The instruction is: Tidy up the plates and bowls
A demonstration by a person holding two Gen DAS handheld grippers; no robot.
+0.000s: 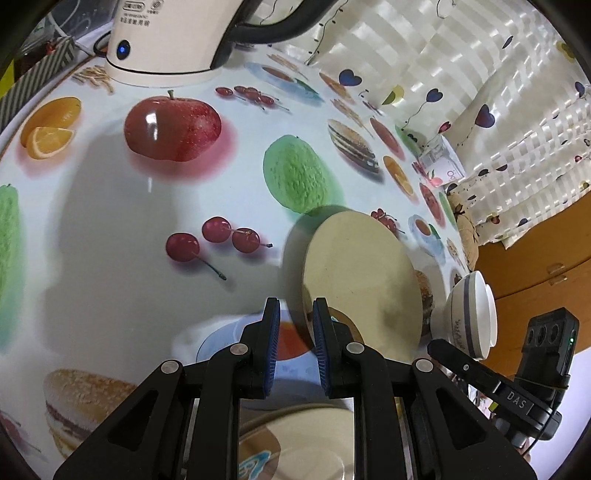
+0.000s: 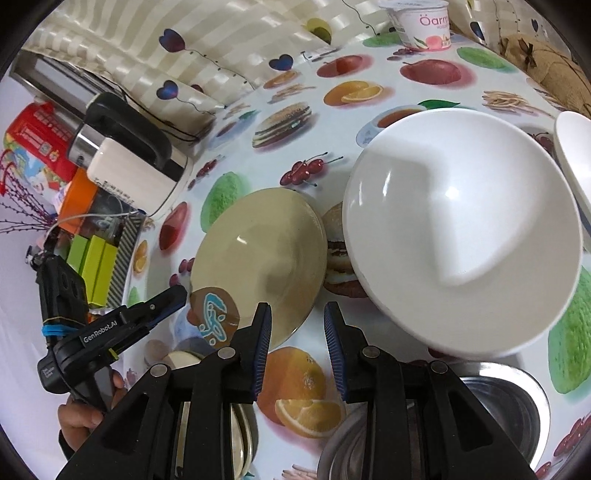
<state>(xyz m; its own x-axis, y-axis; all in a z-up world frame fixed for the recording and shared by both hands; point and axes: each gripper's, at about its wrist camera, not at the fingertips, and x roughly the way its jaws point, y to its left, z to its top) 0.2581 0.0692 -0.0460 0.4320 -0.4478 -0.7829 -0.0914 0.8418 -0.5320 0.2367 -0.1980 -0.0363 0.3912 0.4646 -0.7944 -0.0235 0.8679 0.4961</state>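
Observation:
A beige plate [image 1: 362, 280] with a brown and blue mark lies on the fruit-print tablecloth; it also shows in the right wrist view [image 2: 258, 254]. My left gripper [image 1: 294, 314] is open, its right finger at the plate's near rim. My right gripper [image 2: 297, 317] is open and empty, just in front of the plate and a large white bowl [image 2: 465, 229]. A small white bowl with a blue band [image 1: 469, 314] stands to the right of the plate. Another beige dish [image 1: 303, 443] sits below my left gripper.
A white electric kettle [image 1: 166, 37] stands at the back; it shows at the left in the right wrist view [image 2: 129, 162]. A yoghurt cup [image 2: 421, 22], a steel bowl [image 2: 509, 417], another white dish [image 2: 576, 162], and boxes and tins [image 2: 37, 147] crowd the table edges.

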